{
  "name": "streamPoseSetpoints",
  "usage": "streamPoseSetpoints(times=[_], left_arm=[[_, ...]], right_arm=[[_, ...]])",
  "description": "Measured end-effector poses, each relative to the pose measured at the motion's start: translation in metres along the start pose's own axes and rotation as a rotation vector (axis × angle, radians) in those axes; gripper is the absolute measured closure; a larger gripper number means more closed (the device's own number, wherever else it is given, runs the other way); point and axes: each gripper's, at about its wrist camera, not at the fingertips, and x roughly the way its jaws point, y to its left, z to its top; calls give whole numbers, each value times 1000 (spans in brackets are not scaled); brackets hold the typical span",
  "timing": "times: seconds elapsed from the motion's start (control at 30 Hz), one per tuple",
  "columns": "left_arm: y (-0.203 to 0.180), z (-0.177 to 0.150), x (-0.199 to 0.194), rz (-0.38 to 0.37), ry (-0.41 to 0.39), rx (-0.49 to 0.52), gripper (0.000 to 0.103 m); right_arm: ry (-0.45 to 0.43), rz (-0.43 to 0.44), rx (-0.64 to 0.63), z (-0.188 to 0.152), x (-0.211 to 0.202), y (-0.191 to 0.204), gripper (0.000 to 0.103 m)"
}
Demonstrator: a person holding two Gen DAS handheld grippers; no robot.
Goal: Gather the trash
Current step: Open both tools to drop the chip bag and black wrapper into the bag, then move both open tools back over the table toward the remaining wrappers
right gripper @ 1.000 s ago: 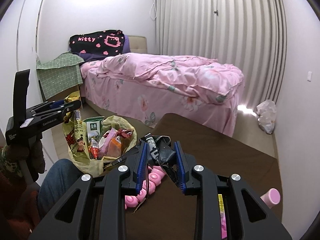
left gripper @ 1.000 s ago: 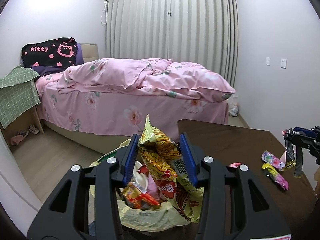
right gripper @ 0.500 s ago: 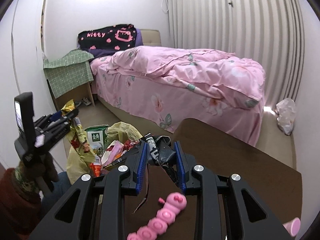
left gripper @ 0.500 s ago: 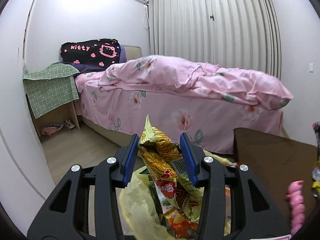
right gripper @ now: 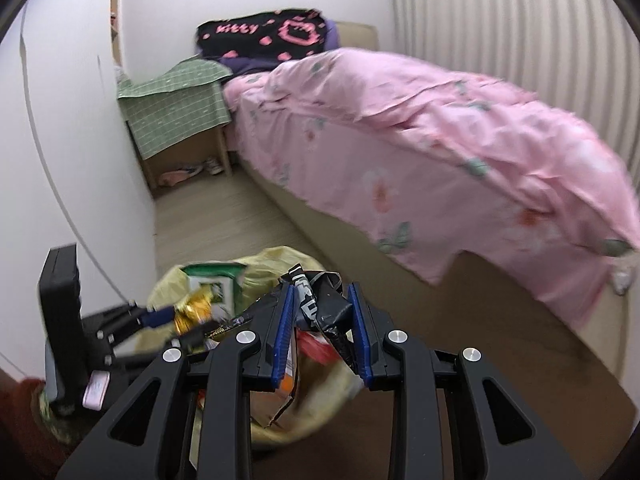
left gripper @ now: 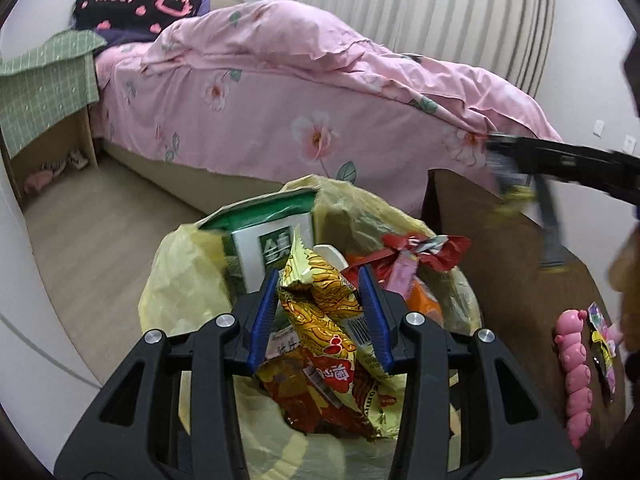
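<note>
Yellow snack wrapper [left gripper: 320,312] clenched in left gripper [left gripper: 320,316] over yellow trash bag [left gripper: 180,280]; light, crinkly, slippery foil, best pinched mid-body; black wrapper [right gripper: 320,304] clamped in right gripper [right gripper: 322,332], above bag rim; bed [left gripper: 320,100] behind.

Bedroom: white walls [right gripper: 80,128]; pale wood floor [left gripper: 100,232]; bed [left gripper: 280,120] under pink floral duvet; grey pleated curtains [left gripper: 460,12]; bedside cabinet [right gripper: 180,120] draped in green checked cloth; dark brown table [left gripper: 500,272].

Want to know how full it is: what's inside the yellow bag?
In the yellow bag: a green carton, a red wrapper and orange packets. What lies deeper is covered by these and by the yellow packet held over it.
</note>
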Motion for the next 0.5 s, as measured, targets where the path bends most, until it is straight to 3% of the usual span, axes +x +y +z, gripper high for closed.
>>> streamPoseSetpoints(times=[0.2,0.33,0.4,0.5], left_arm=[[6,-3,-3,-27,1,-44,64],[13,-2,-12,-109,-22,-112,59],[17,0,-16,-152,-31,-150,41],[21,2,-24,-148,-54,-179,28]], right_arm=[[46,35,50,10,48,1,77],[43,95,121,8,54,-8,76],[52,106,153,6,56,-12,63],[42,147,194,2,54,-18,56]])
